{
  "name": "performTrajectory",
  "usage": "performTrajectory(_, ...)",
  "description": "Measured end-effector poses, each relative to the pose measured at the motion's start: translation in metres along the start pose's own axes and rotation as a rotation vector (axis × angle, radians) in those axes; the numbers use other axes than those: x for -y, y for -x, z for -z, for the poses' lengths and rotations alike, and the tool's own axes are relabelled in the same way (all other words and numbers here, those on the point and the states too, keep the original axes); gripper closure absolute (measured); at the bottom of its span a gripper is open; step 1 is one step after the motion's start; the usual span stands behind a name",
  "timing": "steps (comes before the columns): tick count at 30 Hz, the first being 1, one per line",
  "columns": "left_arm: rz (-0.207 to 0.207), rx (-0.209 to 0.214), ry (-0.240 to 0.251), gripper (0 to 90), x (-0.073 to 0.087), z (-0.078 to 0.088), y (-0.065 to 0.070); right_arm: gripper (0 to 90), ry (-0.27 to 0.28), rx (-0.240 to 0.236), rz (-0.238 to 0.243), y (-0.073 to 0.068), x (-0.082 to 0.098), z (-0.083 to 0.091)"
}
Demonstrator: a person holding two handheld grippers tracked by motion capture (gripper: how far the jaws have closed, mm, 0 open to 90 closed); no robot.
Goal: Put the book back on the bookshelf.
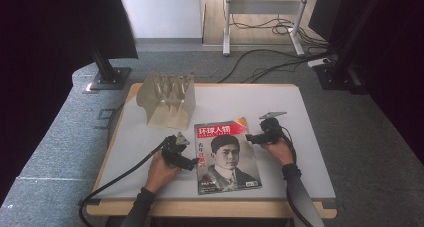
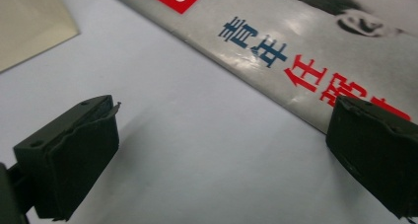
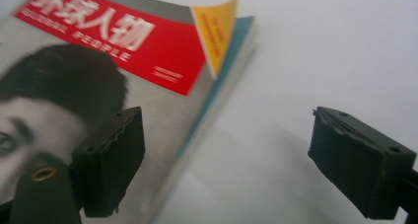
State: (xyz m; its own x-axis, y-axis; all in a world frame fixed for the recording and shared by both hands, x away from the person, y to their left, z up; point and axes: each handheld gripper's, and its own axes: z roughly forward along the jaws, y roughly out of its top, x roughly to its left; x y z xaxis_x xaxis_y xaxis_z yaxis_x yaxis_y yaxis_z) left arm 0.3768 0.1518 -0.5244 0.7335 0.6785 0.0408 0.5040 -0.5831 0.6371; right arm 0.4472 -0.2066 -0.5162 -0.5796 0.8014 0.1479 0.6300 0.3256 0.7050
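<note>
Black jaws of both grippers, left gripper and right gripper, stand spread beside the magazine; its curled corner should be pinched squarely, the spine steadied against the counter.

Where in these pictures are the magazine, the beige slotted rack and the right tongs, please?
magazine (image 1: 227, 159), high view, middle of the cover.
beige slotted rack (image 1: 167, 101), high view, its ribbed middle.
right tongs (image 3: 226, 160), right gripper view, midway between the two open black tips.

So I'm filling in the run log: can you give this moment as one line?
magazine flat on table, top corner curled | left gripper open at its left edge | right gripper open at its right edge | rack untouched
</note>
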Motion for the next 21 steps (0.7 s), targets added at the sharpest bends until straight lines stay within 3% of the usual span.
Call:
performTrajectory(7,0.005,0.050,0.017,0.0,0.001,-0.003,0.008,17.4,-0.021,-0.015,-0.005,-0.008,-0.004,-0.017)
performTrajectory(12,0.008,0.051,0.019,0.0,0.001,-0.003,0.008,25.6,-0.030,-0.059,-0.035,-0.016,-0.012,-0.022)
performTrajectory(15,0.008,0.052,0.018,0.0,0.001,-0.003,0.007,28.5,-0.049,-0.025,-0.044,-0.020,-0.014,-0.022)
performTrajectory(17,0.008,0.053,0.018,0.0,0.001,-0.003,0.007,29.2,-0.052,-0.029,-0.051,-0.020,-0.013,-0.021)
performTrajectory(21,0.007,0.055,0.017,0.0,0.001,-0.003,0.007,39.3,-0.058,-0.064,-0.074,-0.016,-0.009,-0.011)
